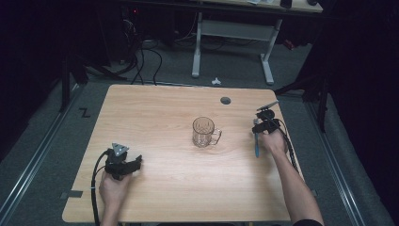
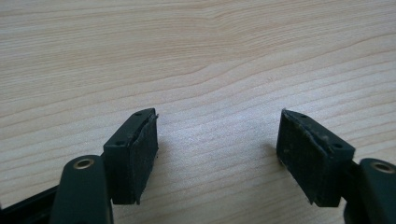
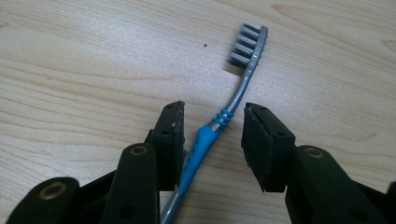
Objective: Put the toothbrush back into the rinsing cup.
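Right gripper low over the table, jaws parted astride the toothbrush, not yet closed; light, stiff, slick plastic, best pinched at the blue ribbed neck; left gripper wide open, empty, well apart from the glass mug

Mug mid-table — toothbrush to its right, near the edge.

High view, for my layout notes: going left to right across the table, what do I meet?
Left claw → glass mug → blue toothbrush, under the right claw.
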The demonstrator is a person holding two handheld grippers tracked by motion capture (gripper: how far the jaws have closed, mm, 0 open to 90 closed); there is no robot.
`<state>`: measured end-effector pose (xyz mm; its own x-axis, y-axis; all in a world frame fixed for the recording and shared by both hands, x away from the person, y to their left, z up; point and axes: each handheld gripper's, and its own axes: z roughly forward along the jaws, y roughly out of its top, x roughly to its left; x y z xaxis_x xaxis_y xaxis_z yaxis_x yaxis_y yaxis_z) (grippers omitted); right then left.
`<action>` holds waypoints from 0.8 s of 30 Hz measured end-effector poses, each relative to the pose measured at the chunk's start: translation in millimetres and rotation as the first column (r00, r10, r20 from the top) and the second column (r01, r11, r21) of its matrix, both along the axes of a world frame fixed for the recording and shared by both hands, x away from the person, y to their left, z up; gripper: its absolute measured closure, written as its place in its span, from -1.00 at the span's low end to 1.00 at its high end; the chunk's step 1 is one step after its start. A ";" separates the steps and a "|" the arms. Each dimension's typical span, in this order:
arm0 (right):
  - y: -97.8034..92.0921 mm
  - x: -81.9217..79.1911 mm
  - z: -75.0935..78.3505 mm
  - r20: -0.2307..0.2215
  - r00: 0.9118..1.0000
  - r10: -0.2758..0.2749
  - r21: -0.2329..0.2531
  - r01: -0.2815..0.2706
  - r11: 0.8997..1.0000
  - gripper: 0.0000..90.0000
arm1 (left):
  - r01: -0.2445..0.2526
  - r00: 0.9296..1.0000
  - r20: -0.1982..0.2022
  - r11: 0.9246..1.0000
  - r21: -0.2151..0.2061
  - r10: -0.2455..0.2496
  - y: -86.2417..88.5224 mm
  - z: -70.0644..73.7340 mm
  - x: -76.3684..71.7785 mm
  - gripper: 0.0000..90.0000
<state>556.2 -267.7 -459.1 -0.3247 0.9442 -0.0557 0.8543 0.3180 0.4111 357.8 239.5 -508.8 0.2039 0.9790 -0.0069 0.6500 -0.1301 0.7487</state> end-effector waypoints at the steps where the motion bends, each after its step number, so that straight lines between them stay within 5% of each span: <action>1: -0.5 0.5 -0.5 -0.003 1.000 -0.001 0.000 0.001 1.000 0.32 | 0.000 1.000 0.000 1.000 0.000 0.000 0.0 0.0 0.0 -0.34; 24: -4.6 6.9 -6.7 -0.047 0.999 -0.012 0.021 0.013 1.000 0.43 | 0.000 1.000 0.000 1.000 0.001 0.000 -0.1 0.0 0.0 -0.34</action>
